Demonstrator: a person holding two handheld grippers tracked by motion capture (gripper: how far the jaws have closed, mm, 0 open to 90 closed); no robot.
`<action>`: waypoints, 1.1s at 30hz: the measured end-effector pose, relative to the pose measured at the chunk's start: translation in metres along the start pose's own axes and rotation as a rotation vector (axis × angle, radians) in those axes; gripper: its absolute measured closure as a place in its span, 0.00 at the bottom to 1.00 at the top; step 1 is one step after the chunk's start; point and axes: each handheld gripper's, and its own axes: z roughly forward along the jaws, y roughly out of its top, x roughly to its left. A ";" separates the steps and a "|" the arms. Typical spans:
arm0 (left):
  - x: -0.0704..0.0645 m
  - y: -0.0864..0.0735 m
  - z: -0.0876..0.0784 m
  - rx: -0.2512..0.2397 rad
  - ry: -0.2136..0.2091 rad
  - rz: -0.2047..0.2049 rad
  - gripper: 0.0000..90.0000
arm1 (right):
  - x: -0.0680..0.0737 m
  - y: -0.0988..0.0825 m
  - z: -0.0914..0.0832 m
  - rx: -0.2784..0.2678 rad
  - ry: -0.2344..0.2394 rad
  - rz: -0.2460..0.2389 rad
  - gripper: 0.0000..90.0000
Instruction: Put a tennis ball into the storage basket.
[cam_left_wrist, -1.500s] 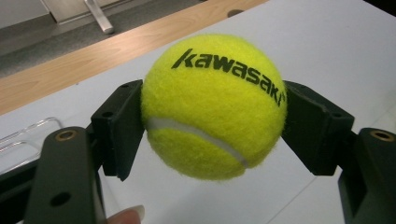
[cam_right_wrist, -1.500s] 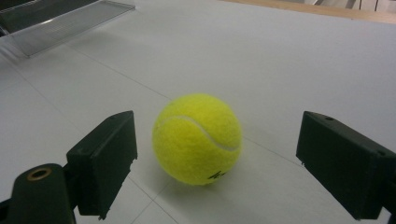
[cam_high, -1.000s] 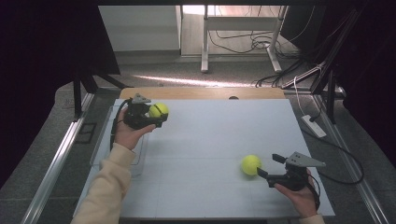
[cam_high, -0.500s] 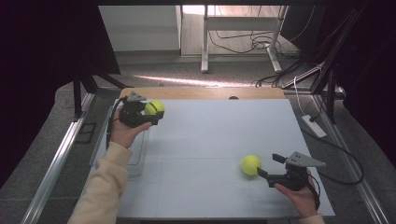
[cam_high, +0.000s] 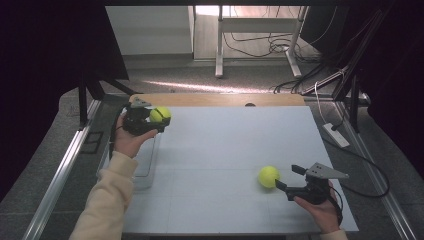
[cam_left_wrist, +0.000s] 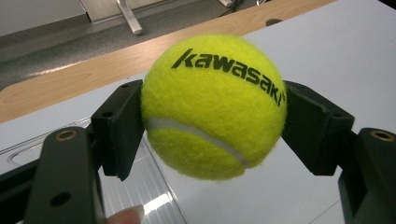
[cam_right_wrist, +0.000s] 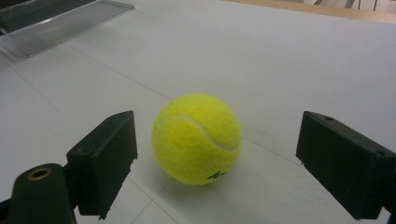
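Fingers (cam_left_wrist: 116, 133) of left gripper (cam_high: 150, 120) clamp one tennis ball (cam_left_wrist: 212, 105) across its middle, held above the desk's (cam_high: 225, 150) far-left corner. Right gripper (cam_high: 287, 179) gapes around second ball (cam_right_wrist: 196, 138) resting on desk, not touching. Light, fuzzy, slightly springy; likely rolls if nudged, so grip across the widest part.

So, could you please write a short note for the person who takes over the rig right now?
Left gripper: shut on one tennis ball, held up at the table's far left, above the clear tray.
Right gripper: open, fingers on either side of the second tennis ball, not touching it.
Second ball rests on the white table, near right.
Done: first ball picked up.
Left: probably put it in the tray, then close on the second ball and move it too.
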 end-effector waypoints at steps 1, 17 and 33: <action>0.000 0.000 0.000 0.000 0.000 0.000 0.30 | 0.000 0.000 0.000 0.000 0.000 -0.001 0.14; 0.012 -0.003 -0.002 0.000 0.033 -0.017 0.30 | 0.000 0.000 0.000 0.000 -0.003 0.002 0.14; 0.028 -0.003 -0.007 0.006 0.076 -0.040 0.30 | -0.001 0.000 -0.001 -0.003 -0.004 0.005 0.14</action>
